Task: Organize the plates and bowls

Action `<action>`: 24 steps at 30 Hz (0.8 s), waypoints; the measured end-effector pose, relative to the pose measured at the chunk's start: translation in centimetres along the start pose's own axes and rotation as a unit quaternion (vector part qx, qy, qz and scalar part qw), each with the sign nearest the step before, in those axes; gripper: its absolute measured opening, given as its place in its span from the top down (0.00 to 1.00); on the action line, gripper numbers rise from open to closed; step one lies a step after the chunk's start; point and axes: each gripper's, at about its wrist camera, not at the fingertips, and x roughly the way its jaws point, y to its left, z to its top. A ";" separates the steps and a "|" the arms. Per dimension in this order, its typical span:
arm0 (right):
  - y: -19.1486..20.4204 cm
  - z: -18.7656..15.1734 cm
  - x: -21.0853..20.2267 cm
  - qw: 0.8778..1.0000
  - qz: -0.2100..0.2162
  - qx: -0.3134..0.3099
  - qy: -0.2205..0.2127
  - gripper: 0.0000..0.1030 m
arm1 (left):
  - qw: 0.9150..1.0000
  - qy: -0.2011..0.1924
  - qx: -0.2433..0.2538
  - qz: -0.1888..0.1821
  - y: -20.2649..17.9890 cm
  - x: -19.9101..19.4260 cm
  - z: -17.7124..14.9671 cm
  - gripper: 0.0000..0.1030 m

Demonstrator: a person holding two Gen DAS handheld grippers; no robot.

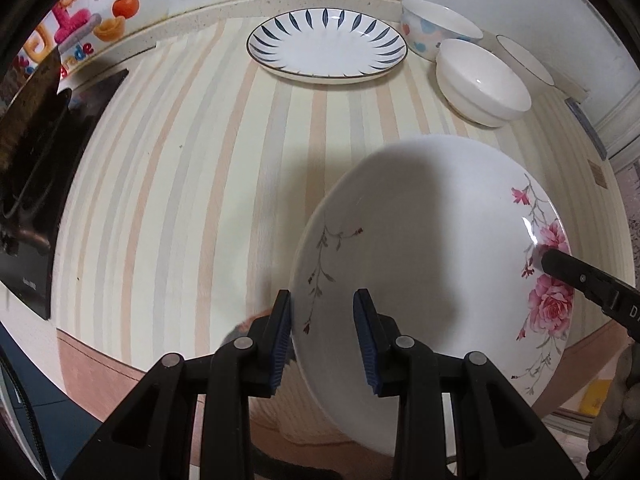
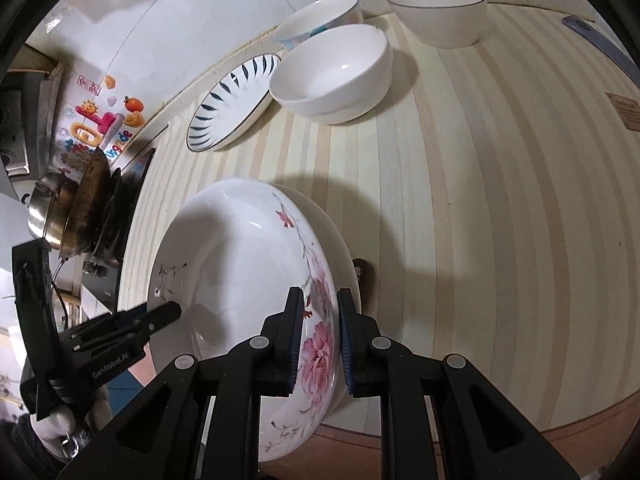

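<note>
A white plate with pink roses [image 1: 432, 264] is held tilted above the striped counter by both grippers. My left gripper [image 1: 323, 344] is shut on its left rim. My right gripper [image 2: 318, 344] is shut on its rose-painted right rim [image 2: 320, 344]. The right gripper's finger also shows in the left wrist view [image 1: 576, 276], and the left gripper shows in the right wrist view [image 2: 160, 316]. A plate with blue leaf marks [image 1: 326, 48] lies at the back. A plain white bowl [image 1: 482, 82], a spotted bowl [image 1: 436, 30] and a thin-rimmed bowl [image 2: 440, 12] stand at the back right.
A stove with a dark wok [image 2: 96, 200] and a steel pot [image 2: 48, 208] sits to the left. The tiled wall with colourful stickers [image 1: 80, 24] runs behind the counter. The counter's front edge [image 1: 120, 364] is near the grippers.
</note>
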 end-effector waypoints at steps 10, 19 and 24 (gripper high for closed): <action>1.0 1.0 0.6 0.999 -0.002 -0.030 0.019 0.82 | 0.999 -0.024 0.035 0.007 -2.7 -1.3 1.1 0.73; 0.4 3.3 -1.0 0.998 0.003 0.019 0.058 0.68 | 0.998 -0.049 -0.017 -0.020 1.2 -6.2 4.9 0.69; 2.3 8.8 -3.3 0.996 0.065 0.054 0.022 0.58 | 0.995 -0.068 -0.059 -0.037 5.6 -6.8 10.9 0.69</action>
